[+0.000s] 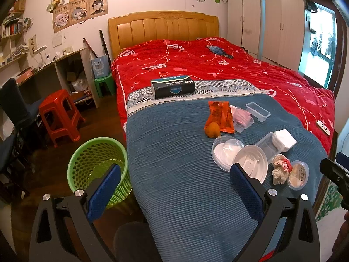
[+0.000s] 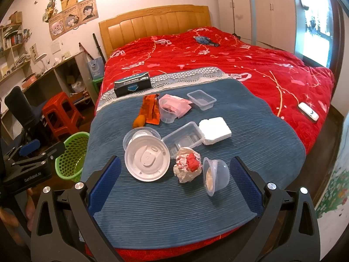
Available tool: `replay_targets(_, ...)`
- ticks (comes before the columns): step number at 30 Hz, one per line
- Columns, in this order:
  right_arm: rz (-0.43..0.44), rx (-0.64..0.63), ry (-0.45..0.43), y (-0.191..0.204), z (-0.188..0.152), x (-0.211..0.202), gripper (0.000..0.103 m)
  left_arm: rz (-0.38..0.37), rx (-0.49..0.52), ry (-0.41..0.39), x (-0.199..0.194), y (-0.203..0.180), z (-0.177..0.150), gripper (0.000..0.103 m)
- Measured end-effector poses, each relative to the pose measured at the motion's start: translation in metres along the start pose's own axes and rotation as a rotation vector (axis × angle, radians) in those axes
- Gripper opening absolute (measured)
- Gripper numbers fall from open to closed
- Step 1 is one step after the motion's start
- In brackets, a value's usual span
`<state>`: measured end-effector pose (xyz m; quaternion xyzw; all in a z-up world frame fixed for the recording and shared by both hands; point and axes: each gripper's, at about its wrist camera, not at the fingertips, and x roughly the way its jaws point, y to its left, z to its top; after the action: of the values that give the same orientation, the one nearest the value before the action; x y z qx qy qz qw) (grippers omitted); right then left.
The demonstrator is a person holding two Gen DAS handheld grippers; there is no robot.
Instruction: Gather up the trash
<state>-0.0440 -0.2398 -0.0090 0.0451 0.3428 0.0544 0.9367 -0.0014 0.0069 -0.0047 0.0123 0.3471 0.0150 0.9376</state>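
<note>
Trash lies scattered on a blue blanket (image 2: 174,198) at the foot of the bed: a round white lid (image 2: 147,159), a crumpled red-and-white wrapper (image 2: 187,167), a tipped clear cup (image 2: 216,175), clear plastic trays (image 2: 182,139), a white foam block (image 2: 214,131), an orange packet (image 2: 151,109) and a pink bag (image 2: 175,104). A green mesh basket (image 1: 98,166) stands on the floor left of the bed. My left gripper (image 1: 174,181) is open above the blanket edge beside the basket. My right gripper (image 2: 175,174) is open, its fingers either side of the lid, wrapper and cup.
A dark tissue box (image 1: 172,86) sits where the blanket meets the red quilt (image 1: 218,65). A white phone (image 2: 308,111) lies on the quilt at right. A red stool (image 1: 60,114), a dark chair (image 1: 15,109) and a desk (image 1: 48,69) stand to the left.
</note>
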Motion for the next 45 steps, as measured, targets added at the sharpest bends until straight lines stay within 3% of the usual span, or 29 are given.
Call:
replay_targets(12, -0.018, -0.004, 0.032, -0.014, 0.0, 0.011, 0.098, -0.021, -0.004, 0.043, 0.017, -0.003, 0.002, 0.097)
replay_targets(26, 0.002, -0.005, 0.137, -0.046, -0.015, 0.043, 0.098, -0.051, 0.05, 0.077, 0.044, -0.023, 0.012, 0.097)
replay_targets(32, 0.041, 0.038, 0.204, -0.068, -0.024, 0.061, 0.098, -0.098, 0.055, 0.103, 0.059, -0.031, 0.016, 0.097)
replay_targets(42, 0.048, 0.027, 0.242, -0.078, -0.032, 0.084, 0.083, -0.172, 0.128, 0.143, 0.089, -0.06, 0.008, 0.095)
replay_targets(45, 0.035, 0.014, 0.241, -0.077, -0.034, 0.088, 0.076, -0.199, 0.159, 0.163, 0.099, -0.071, 0.007, 0.083)
